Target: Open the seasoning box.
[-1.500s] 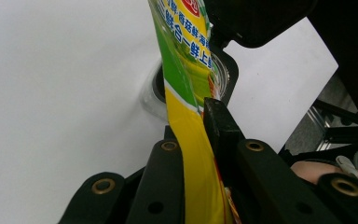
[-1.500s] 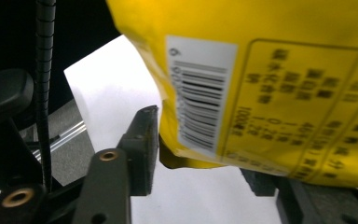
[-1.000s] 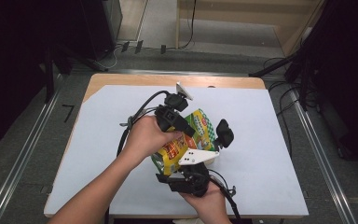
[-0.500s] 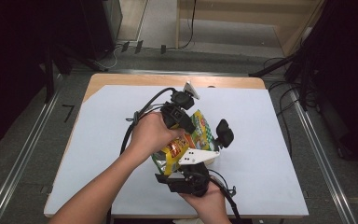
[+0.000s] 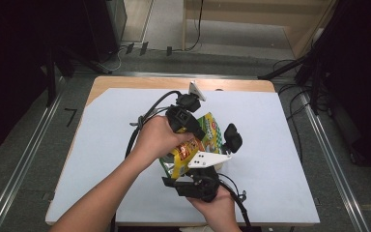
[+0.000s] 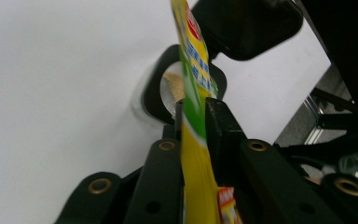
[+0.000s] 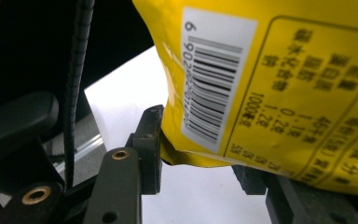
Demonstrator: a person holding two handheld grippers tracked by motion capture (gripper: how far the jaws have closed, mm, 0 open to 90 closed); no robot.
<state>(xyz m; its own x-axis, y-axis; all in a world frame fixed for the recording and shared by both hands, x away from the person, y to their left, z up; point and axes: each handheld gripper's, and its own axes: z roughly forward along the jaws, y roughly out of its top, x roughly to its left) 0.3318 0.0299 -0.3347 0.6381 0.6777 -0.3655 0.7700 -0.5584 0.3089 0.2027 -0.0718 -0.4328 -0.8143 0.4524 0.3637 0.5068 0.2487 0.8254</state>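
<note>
1. A wooden table (image 5: 125,84) is covered by a white sheet (image 5: 280,159).
2. Grey carpeted floor (image 5: 24,159) is seen around it, crossed by metal rails (image 5: 335,169) on both sides.
3. Black cables (image 5: 193,29) are laid behind, near light wooden furniture (image 5: 251,9).
4. Dark surroundings are seen at both edges.

A white sheet (image 5: 101,159) is spread over the wooden surface (image 5: 125,83) at centre frame. Metal rails (image 5: 24,154) are seen at both sides, cables (image 5: 193,38) at the top.
</note>
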